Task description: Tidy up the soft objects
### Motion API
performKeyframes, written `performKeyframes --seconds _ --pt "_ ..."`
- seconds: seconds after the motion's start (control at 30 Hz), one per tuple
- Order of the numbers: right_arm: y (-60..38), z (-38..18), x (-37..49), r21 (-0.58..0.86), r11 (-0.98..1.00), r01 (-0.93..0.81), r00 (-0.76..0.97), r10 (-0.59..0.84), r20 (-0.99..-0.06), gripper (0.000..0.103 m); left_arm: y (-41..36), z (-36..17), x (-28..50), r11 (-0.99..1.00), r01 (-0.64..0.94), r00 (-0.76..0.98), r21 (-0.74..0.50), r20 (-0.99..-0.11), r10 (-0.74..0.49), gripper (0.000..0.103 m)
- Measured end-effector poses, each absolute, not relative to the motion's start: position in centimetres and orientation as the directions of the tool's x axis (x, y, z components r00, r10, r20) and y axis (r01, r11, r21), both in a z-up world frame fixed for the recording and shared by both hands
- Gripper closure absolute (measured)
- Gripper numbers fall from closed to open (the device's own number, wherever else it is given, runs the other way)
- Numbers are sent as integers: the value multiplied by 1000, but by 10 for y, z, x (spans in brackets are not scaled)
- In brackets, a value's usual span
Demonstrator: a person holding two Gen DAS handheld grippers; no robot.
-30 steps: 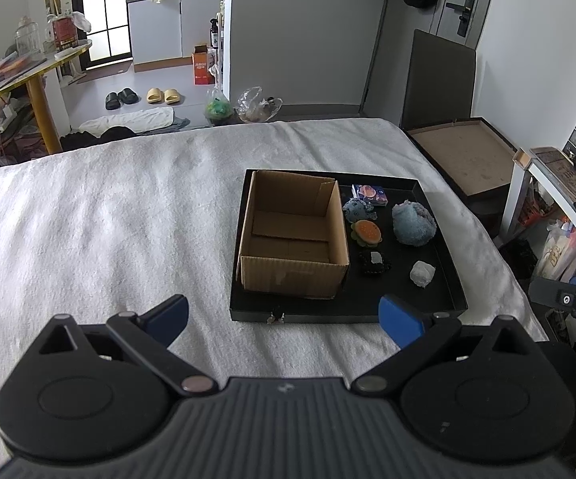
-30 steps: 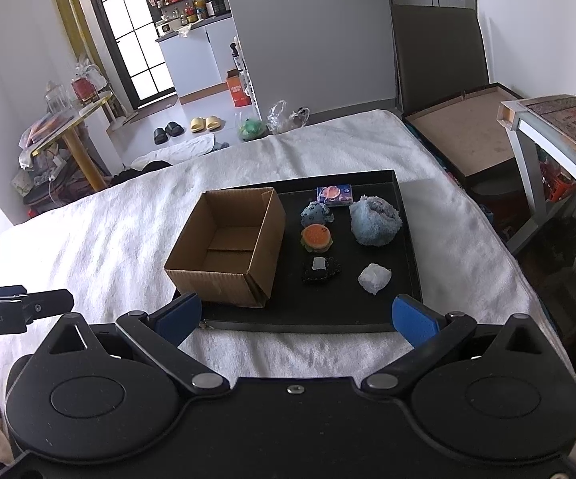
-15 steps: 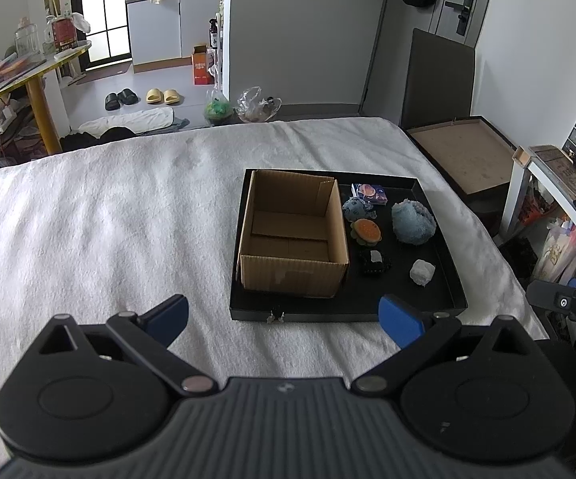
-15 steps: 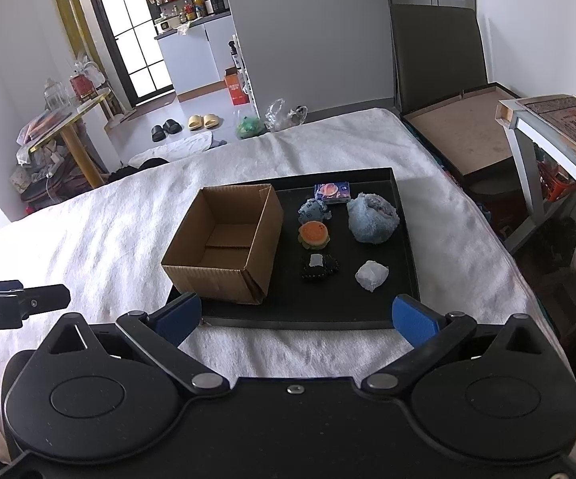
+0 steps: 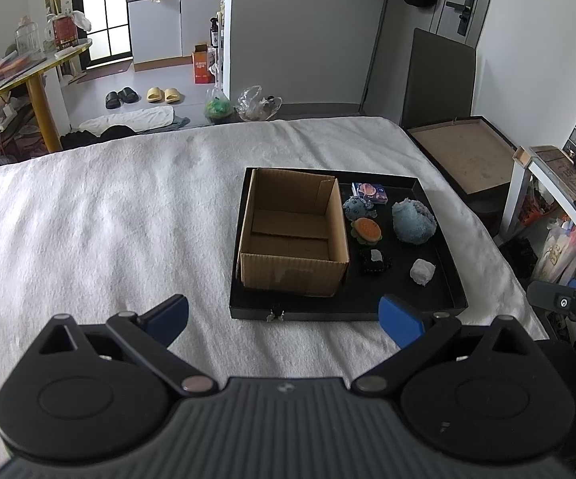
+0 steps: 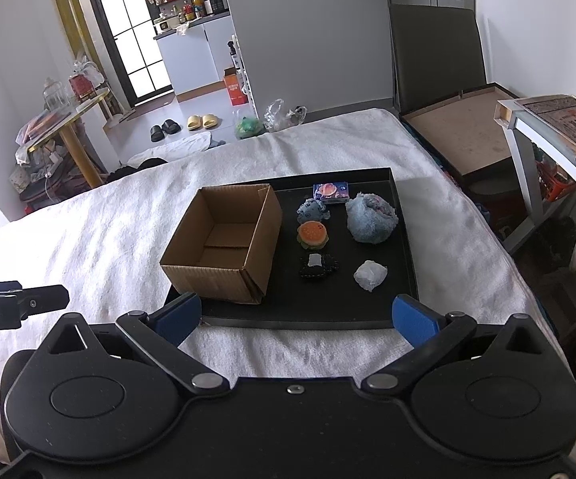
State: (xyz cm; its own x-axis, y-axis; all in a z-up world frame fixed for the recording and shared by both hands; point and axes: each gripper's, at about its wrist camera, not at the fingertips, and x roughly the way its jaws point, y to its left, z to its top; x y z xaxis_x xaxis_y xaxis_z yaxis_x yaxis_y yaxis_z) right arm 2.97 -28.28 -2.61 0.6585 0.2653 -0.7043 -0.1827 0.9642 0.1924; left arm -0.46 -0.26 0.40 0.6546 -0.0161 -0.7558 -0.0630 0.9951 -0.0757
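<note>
A black tray (image 5: 443,255) (image 6: 405,247) lies on the white-covered bed. On its left side stands an empty cardboard box (image 5: 293,231) (image 6: 224,239). To the box's right lie a small blue plush (image 6: 312,210), a burger toy (image 6: 311,234), a black soft piece with a white patch (image 6: 317,266), a big blue fluffy ball (image 6: 371,218), a white crumpled wad (image 6: 370,274) and a small printed packet (image 6: 331,192). My left gripper (image 5: 284,317) hangs open before the tray's near edge. My right gripper (image 6: 295,315) is open too, just short of the tray, holding nothing.
The bed's white cover (image 5: 108,219) stretches far to the left. A brown board in a dark frame (image 5: 463,151) leans beside the bed on the right, with a white desk (image 6: 547,127) next to it. Slippers and bags lie on the floor beyond the bed.
The right gripper has edged slightly forward and left toward the tray, so the tray sits a little larger in its view. The left gripper has hardly moved.
</note>
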Motion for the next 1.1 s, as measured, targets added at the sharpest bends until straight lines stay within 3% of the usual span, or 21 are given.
performKeyframes --seconds 1.1 --pt "-285 -66 68 219 965 -144 612 260 -747 0 0 -28 43 993 -87 619 -76 -785 -6 2"
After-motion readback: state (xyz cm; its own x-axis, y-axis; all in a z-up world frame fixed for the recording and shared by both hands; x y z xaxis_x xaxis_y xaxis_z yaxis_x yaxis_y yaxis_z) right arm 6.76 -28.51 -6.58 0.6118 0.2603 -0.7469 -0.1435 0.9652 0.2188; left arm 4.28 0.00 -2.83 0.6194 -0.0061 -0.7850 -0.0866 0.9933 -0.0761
